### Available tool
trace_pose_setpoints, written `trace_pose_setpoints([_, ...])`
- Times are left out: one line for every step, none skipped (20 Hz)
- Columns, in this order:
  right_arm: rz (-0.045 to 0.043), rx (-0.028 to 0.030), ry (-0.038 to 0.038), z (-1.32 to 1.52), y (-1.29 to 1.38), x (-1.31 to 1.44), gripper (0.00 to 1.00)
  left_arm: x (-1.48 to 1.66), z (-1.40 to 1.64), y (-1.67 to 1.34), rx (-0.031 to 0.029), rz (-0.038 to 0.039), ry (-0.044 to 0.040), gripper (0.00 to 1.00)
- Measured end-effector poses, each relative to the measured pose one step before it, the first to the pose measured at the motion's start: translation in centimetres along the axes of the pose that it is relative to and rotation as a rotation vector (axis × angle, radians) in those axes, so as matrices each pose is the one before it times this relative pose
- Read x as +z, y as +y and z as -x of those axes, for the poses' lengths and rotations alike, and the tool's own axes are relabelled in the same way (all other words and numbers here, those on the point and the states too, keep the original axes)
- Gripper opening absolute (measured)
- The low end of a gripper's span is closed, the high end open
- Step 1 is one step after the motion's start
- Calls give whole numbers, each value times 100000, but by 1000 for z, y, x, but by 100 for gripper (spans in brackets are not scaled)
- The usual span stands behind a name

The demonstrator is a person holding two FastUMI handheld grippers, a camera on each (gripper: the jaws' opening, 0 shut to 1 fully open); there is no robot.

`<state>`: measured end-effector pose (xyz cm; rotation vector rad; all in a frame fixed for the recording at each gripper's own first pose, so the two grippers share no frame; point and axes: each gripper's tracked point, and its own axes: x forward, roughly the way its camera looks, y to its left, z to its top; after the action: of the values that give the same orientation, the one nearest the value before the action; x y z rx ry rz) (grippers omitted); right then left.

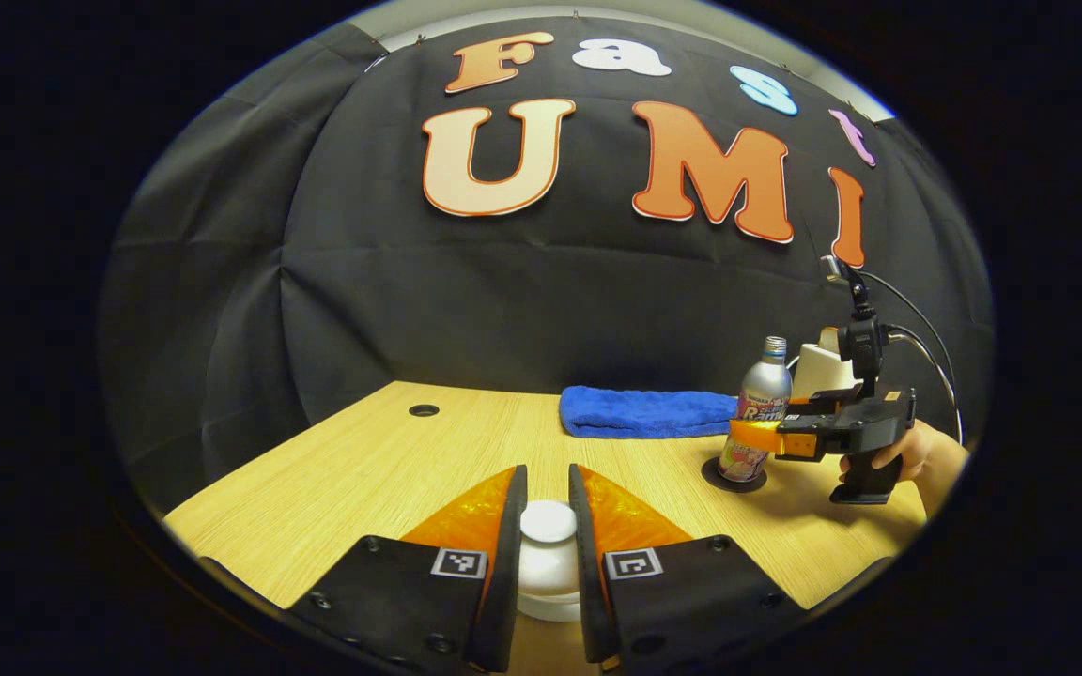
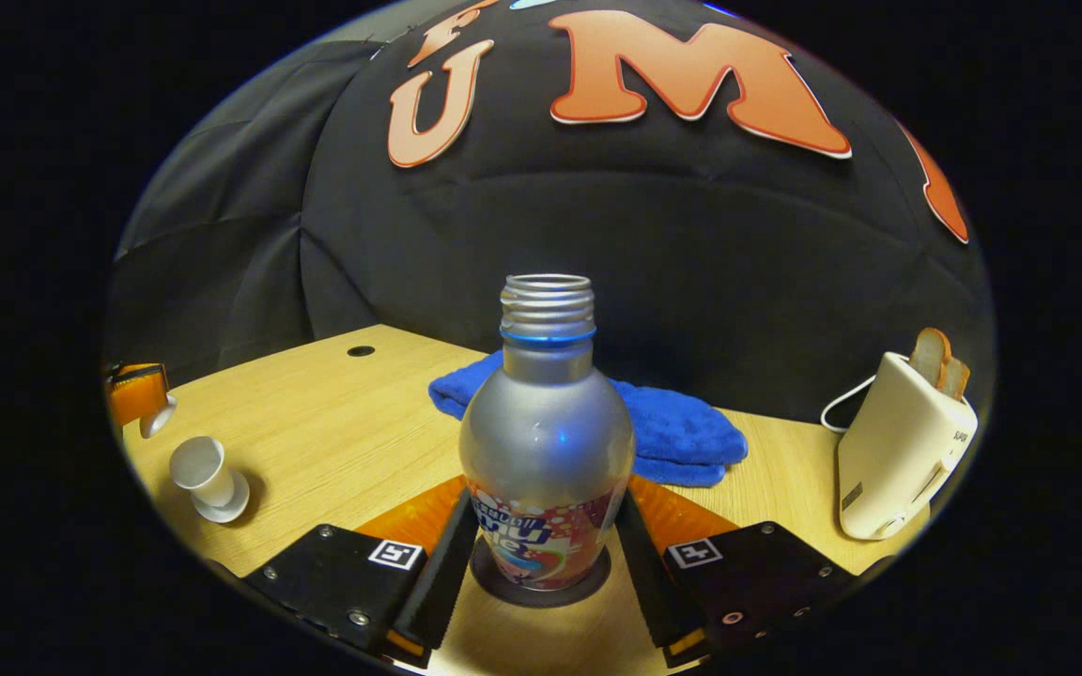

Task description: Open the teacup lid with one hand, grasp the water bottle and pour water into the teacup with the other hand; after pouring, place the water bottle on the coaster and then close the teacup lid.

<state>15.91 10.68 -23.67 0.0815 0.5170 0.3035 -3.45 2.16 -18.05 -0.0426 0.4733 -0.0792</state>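
My left gripper (image 1: pixel 548 474) is shut on the white teacup lid (image 1: pixel 548 554), which sits between both fingers. In the right gripper view that gripper (image 2: pixel 137 394) hangs at the far left with the lid (image 2: pixel 158 418) at its tip, apart from the open white teacup (image 2: pixel 203 469) on its saucer. The silver water bottle (image 2: pixel 546 441), uncapped, stands upright on a dark round coaster (image 2: pixel 541 590). My right gripper (image 2: pixel 546 493) is closed around its lower body, a finger pressing on each side. The left gripper view shows the bottle (image 1: pixel 762 394), the coaster (image 1: pixel 734 477) and the right gripper (image 1: pixel 752 434) side on.
A folded blue towel (image 2: pixel 682 422) lies behind the bottle near the wall. A white toaster (image 2: pixel 898 451) holding bread stands at the right, its cord trailing back. The wooden table (image 1: pixel 353 469) has a small hole (image 1: pixel 424 410) at the far left. A hand (image 1: pixel 917 451) holds the right gripper.
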Motion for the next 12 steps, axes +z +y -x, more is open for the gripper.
trace_pose_setpoints([-1198, 219, 696, 53, -16, -2, 81, -219, -247, -60, -134, 330, 542, 32])
trace_pose_setpoints([-536, 184, 0, 103, 5, -100, 77, -272, -159, -115, -18, 493, 382, 31])
trace_pose_setpoints([289, 235, -67, 11, 19, -11, 80, -85, -223, -160, -442, 541, 260, 32])
trace_pose_setpoints([621, 108, -256, 5, 17, 30, 80, -229, -208, -107, -77, 1, 862, 31])
trace_pose_setpoints([586, -432, 608, 3, -83, -173, 80, -296, -333, -236, -394, 5, 793, 31])
trace_pose_setpoints([411, -58, 1130, -181, 2, -510, 82, -445, -255, -109, -239, 101, 1507, 32])
trace_pose_setpoints([-670, 959, 1439, -134, 213, -605, 82, -344, -234, -146, -95, 65, 879, 32])
trace_pose_setpoints([-929, 964, 1728, -63, 256, -545, 85, -323, -216, -113, -297, 282, 965, 32])
trace_pose_setpoints([-858, 863, 606, 6, 86, -227, 87, -394, -199, -27, -44, 320, 706, 32])
trace_pose_setpoints([-387, 767, 10, 22, 63, -4, 90, -374, -178, 221, 392, 270, 931, 29])
trace_pose_setpoints([206, 408, 26, 260, 95, -32, 91, -383, -128, 203, 550, 5, 1042, 32])
trace_pose_setpoints([992, -185, 262, 199, -77, -22, 95, -219, -85, 15, 286, 170, 638, 32])
